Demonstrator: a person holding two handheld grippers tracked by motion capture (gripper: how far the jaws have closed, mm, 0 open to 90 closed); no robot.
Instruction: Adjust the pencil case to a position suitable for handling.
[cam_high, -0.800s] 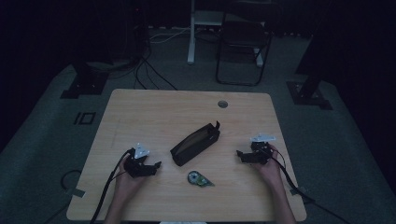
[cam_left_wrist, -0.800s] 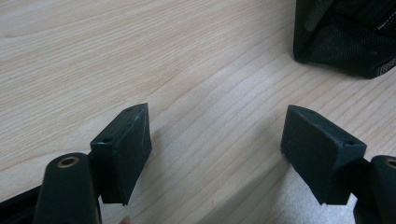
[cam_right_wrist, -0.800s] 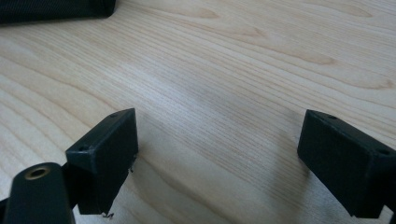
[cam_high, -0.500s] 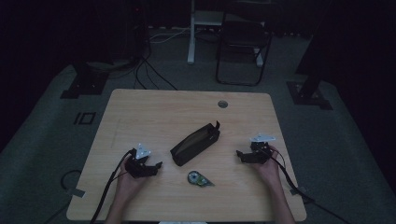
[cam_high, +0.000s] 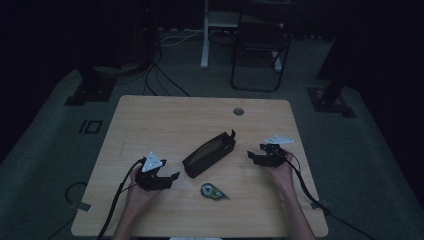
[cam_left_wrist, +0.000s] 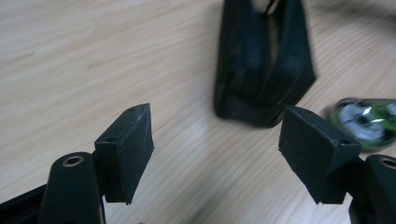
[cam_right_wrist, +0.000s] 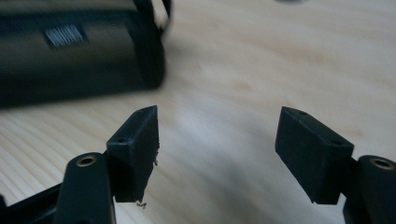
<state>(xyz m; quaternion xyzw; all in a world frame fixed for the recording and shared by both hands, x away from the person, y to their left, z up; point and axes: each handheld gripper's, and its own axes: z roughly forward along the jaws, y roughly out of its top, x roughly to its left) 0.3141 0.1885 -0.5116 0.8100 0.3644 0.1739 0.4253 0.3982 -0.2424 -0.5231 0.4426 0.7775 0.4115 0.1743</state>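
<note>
A long black pouch lies slantwise in the middle of the wooden table; its zip looks partly undone. In front of it lies a small green and clear tape dispenser. My left gripper rests left of the pouch, open, jaws wide apart with nothing between them. In the left gripper view the pouch's near end and the dispenser sit just beyond the jaws. My right gripper is open to the right of the pouch, pointing at it. The pouch's end shows at upper left in the right gripper view.
A round cable hole sits near the table's far edge. Beyond the table stand a folding chair and a white post, with cables on the dark floor. Cables trail from both grippers off the near edge.
My right gripper has moved slightly toward the pouch. The left gripper, pouch and dispenser stay where they were.
</note>
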